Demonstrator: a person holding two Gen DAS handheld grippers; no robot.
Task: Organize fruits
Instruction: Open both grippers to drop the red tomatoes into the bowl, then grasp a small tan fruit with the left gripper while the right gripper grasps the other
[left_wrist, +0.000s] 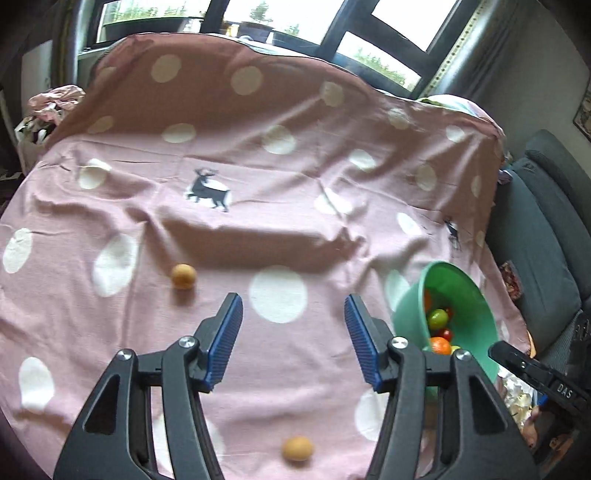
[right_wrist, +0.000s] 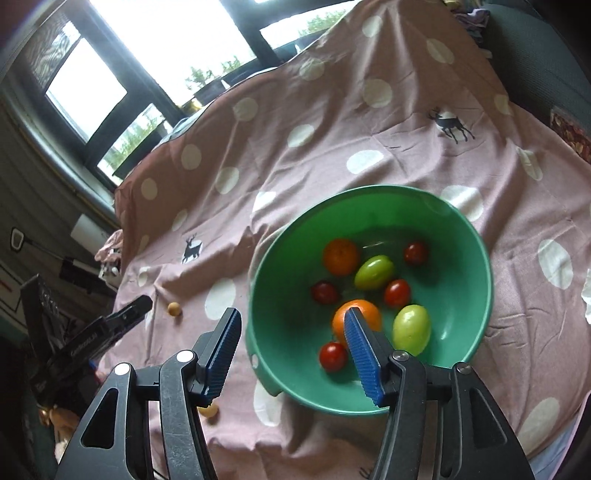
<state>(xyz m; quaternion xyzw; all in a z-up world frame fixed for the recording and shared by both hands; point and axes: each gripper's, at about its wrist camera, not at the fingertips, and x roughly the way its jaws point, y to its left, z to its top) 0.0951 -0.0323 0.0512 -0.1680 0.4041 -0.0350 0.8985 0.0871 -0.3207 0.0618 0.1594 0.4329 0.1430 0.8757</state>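
Left tongs (left_wrist: 293, 314): released, nothing between them.
Right tongs (right_wrist: 291, 334): released, astride the bowl (right_wrist: 461, 354) rim.
Brown fruit (left_wrist: 183, 275): ahead-left of my left tongs; I'd centre, then clench softly.

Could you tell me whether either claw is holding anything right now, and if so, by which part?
Nothing is held: the left claw and the right claw are both open and empty.
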